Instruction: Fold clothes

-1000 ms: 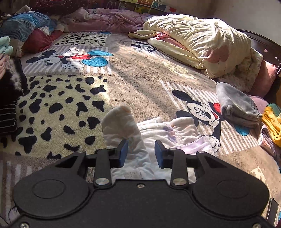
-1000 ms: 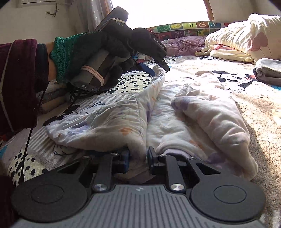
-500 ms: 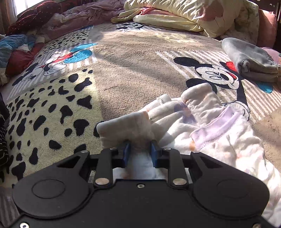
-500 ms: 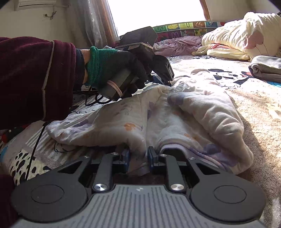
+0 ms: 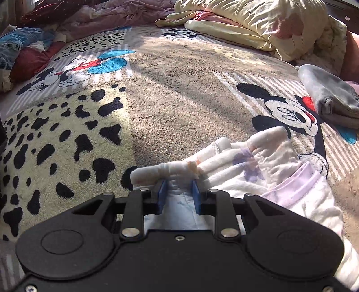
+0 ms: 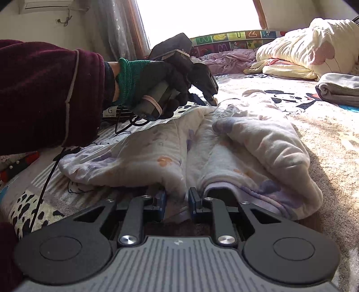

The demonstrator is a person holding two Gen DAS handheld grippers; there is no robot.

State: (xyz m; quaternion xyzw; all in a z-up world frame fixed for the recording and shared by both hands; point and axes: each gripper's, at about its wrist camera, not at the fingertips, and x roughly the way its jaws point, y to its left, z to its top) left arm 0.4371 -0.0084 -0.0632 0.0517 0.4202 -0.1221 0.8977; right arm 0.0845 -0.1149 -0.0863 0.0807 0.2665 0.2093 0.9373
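We hold the white fleece garment with purple flowers (image 6: 235, 143) on the cartoon-mouse bed blanket (image 5: 179, 89). Our left tongs (image 5: 178, 195) pinch its far folded edge. Our right tongs (image 6: 177, 201) clench its near edge.

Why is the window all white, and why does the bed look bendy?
Right wrist view: the window is blown out by sunlight, so nothing outside shows, and sun patches glare on the blanket. Left wrist view: the fisheye lens curves the blanket's stripes and edges; long soft shadows cross its middle.
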